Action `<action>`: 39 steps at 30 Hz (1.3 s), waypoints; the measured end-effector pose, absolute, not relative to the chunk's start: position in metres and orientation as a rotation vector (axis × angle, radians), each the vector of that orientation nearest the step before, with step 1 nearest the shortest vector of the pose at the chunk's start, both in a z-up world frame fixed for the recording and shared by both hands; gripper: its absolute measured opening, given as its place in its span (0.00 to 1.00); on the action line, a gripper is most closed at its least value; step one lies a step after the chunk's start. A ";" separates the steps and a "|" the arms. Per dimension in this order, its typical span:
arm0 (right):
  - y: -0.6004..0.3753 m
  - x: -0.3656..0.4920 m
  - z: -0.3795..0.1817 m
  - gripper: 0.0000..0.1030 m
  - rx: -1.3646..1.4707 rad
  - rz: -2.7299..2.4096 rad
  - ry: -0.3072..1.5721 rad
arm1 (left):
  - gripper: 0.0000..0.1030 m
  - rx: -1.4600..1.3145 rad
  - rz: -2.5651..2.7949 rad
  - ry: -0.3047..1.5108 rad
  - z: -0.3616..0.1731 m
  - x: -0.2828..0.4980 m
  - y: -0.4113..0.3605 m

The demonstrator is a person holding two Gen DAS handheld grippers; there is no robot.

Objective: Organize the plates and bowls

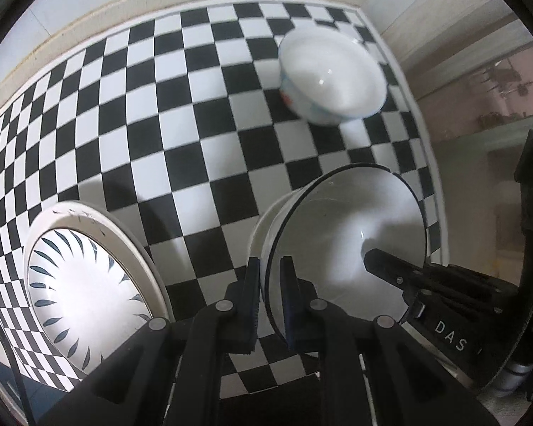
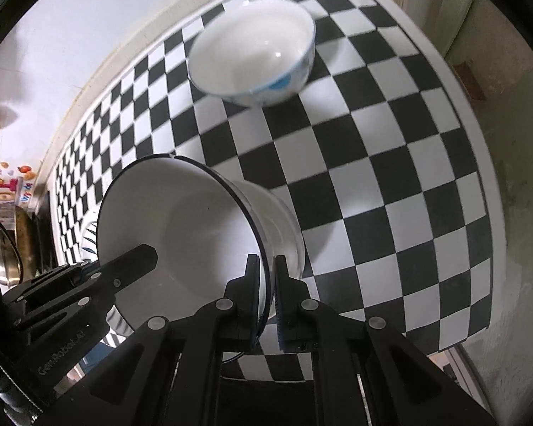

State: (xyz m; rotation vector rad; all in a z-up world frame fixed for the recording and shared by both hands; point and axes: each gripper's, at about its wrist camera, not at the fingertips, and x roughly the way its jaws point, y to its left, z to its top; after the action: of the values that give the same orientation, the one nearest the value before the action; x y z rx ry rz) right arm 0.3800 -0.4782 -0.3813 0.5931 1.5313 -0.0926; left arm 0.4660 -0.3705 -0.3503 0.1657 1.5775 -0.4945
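Clearly both the left gripper and right gripper pinch opposite rims of the white, black-rimmed ceramic bowl; thin-edge grips might slip, dropping it onto the checkered tabletop at upper left.

Large bowl is clamped at its rim between left gripper and right gripper, on opposite sides. Small bowl stands on the table ahead of both. Plate lies left of the left gripper.
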 end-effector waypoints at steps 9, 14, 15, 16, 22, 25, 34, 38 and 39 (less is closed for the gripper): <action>-0.468 0.383 -0.402 0.09 0.518 -0.104 1.588 | 0.09 0.298 -0.451 1.600 -0.374 0.458 -0.383; -0.463 0.387 -0.407 0.09 0.472 -0.105 1.603 | 0.09 0.312 -0.440 1.608 -0.382 0.457 -0.384; -0.463 0.387 -0.407 0.09 0.471 -0.108 1.606 | 0.09 0.311 -0.438 1.607 -0.382 0.457 -0.384; -0.463 0.388 -0.407 0.09 0.463 -0.109 1.605 | 0.09 0.311 -0.437 1.607 -0.382 0.457 -0.384; -0.465 0.389 -0.405 0.12 0.499 -0.106 1.632 | 0.09 0.295 -0.439 1.626 -0.386 0.458 -0.382; -0.472 0.389 -0.406 0.13 0.558 -0.099 1.647 | 0.09 0.288 -0.443 1.635 -0.386 0.459 -0.381; -0.488 0.382 -0.407 0.16 0.687 -0.072 1.656 | 0.10 0.266 -0.453 1.654 -0.386 0.462 -0.380; -0.492 0.378 -0.404 0.21 0.719 -0.054 1.657 | 0.10 0.268 -0.456 1.657 -0.385 0.463 -0.379; -0.491 0.378 -0.404 0.21 0.721 -0.052 1.659 | 0.10 0.270 -0.457 1.656 -0.384 0.463 -0.378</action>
State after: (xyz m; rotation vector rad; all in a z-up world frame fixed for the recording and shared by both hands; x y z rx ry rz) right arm 0.3781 -0.4913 -0.4041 0.7209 1.6591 -0.0516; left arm 0.4632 -0.3782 -0.3843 0.2702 1.6563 -0.4570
